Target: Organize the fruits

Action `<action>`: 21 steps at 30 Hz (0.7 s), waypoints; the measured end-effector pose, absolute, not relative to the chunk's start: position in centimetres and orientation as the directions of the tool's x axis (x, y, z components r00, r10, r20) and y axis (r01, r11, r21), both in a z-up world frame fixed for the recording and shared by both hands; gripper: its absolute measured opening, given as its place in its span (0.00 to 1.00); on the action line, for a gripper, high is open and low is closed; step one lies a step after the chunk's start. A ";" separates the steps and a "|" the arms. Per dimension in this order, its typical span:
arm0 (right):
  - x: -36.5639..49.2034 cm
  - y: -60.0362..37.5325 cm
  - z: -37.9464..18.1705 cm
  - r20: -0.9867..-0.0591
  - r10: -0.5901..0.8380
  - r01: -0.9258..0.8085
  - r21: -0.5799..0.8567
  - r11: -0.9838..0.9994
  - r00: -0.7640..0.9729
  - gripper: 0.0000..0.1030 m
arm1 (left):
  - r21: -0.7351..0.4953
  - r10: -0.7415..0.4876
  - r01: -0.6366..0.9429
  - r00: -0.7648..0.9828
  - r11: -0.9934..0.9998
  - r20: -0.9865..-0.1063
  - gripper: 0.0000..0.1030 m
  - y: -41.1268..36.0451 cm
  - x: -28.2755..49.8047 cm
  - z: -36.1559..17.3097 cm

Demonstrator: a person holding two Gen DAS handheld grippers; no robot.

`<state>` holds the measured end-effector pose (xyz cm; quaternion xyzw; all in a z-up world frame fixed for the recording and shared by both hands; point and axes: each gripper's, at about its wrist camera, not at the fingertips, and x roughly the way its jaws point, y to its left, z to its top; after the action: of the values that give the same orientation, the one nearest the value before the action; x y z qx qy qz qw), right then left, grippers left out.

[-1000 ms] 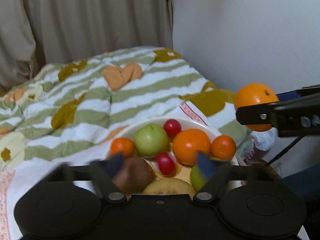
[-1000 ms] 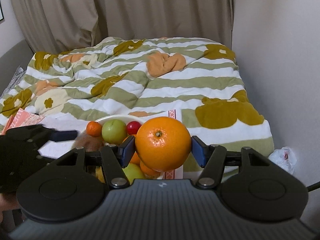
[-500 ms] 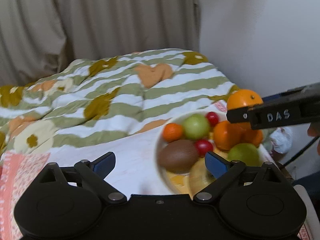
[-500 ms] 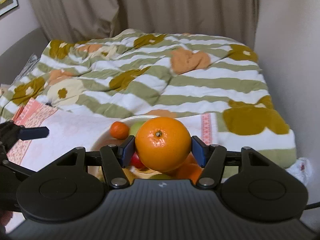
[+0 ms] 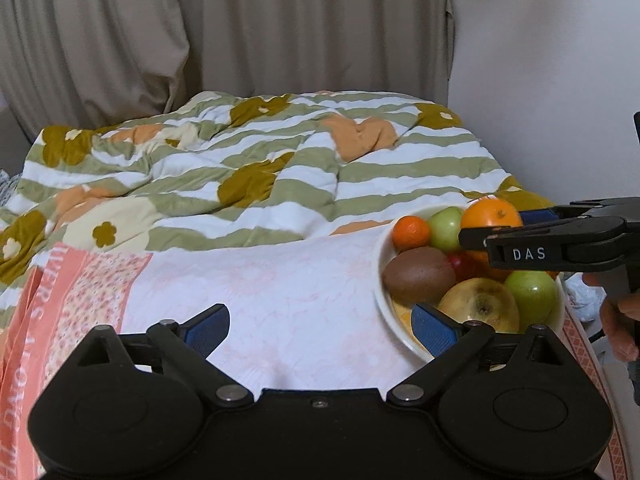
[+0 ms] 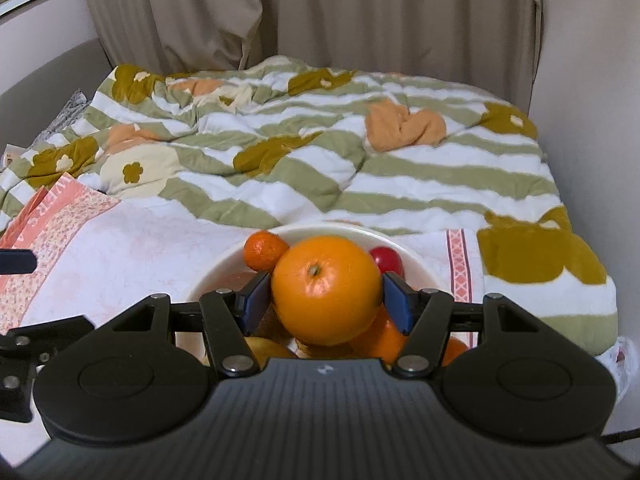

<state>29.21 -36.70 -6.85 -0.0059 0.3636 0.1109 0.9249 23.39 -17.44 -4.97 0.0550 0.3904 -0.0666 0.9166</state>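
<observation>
Orange and glossy, the large orange (image 6: 326, 290) sits between the blue pads of our right gripper (image 6: 326, 304), directly over the white bowl (image 6: 224, 268). The jaws have just been opening; in the right wrist view a thin gap shows on each side of the fruit, so the pads no longer seem to press it, and it appears to rest on the fruit piled beneath. Around it in the bowl we see a small mandarin (image 6: 264, 250) at the far left and a red plum (image 6: 386, 260) at the far right. Our left gripper (image 5: 318, 326) hangs with its jaws wide apart and nothing between them, above the pale pink cloth (image 5: 260, 292) just left of the bowl. From that side we also make out a brown kiwi (image 5: 418, 274), a yellow apple (image 5: 480, 308) and a green apple (image 5: 530, 294). Beyond the cloth lies a green-and-white striped quilt (image 5: 280, 184).
</observation>
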 end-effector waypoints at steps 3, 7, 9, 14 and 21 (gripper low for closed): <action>28.5 -36.2 -6.3 -0.644 0.169 -0.205 0.019 0.979 0.746 1.00 | 0.049 -0.072 0.156 0.687 0.987 -0.723 0.97 -17.2 22.5 -5.0; 27.4 -36.0 -5.9 -0.639 0.157 -0.204 -0.001 0.979 0.753 1.00 | 0.039 -0.073 0.145 0.692 0.989 -0.718 0.97 -17.0 21.5 -4.7; 26.9 -36.1 -5.8 -0.648 0.155 -0.202 0.002 0.979 0.746 1.00 | 0.031 -0.077 0.141 0.696 0.989 -0.713 0.97 -17.0 20.9 -4.4; 24.5 -36.4 -4.3 -0.638 0.168 -0.201 0.022 0.979 0.751 1.00 | 0.027 -0.083 0.139 0.724 0.990 -0.685 0.97 -17.1 19.1 -2.9; 19.9 -37.0 -0.1 -0.613 0.165 -0.183 0.035 0.983 0.772 1.00 | 0.031 -0.077 0.123 0.777 0.992 -0.624 0.97 -17.0 14.7 0.3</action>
<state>19.90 -37.01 -0.15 -0.0135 0.3244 0.0923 0.9413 14.72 -17.05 0.31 0.0351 0.3294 -0.0530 0.9421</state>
